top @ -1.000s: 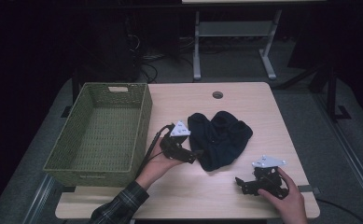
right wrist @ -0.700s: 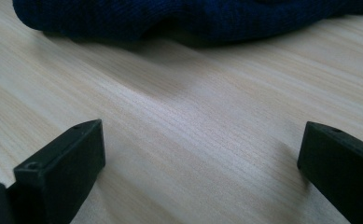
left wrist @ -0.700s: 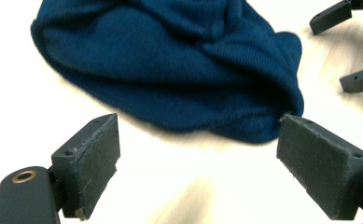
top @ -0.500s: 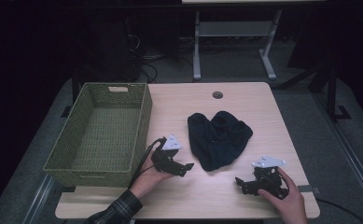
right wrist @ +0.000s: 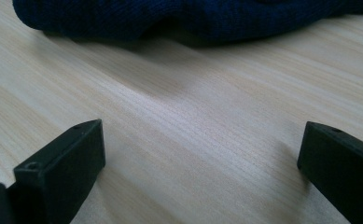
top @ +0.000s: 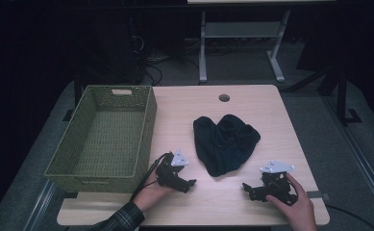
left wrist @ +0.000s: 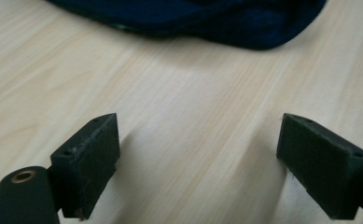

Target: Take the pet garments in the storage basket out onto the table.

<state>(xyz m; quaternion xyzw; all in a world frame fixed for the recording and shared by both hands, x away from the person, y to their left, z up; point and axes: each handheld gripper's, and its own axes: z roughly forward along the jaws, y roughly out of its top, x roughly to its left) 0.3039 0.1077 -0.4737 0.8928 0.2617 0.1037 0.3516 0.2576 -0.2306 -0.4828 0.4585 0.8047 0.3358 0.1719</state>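
Lying crumpled, knitted dark cloth (top: 225,143), seemingly wool, on wood-grain table (top: 252,103).

A table (top: 271,103) carries a basket (top: 103,137) along its left side and a cloth (top: 225,142) lying near its middle, to the right of the basket and apart from it. A round hole (top: 224,97) sits in the tabletop behind the cloth, toward the far edge. The left gripper (top: 189,183) rests on the table near the front edge, just beside the basket's front right corner and in front of the cloth's left part. The right gripper (top: 246,187) rests near the front edge too, in front of the cloth's right part. The two grippers lie well apart, with bare tabletop between them and the cloth behind that gap.
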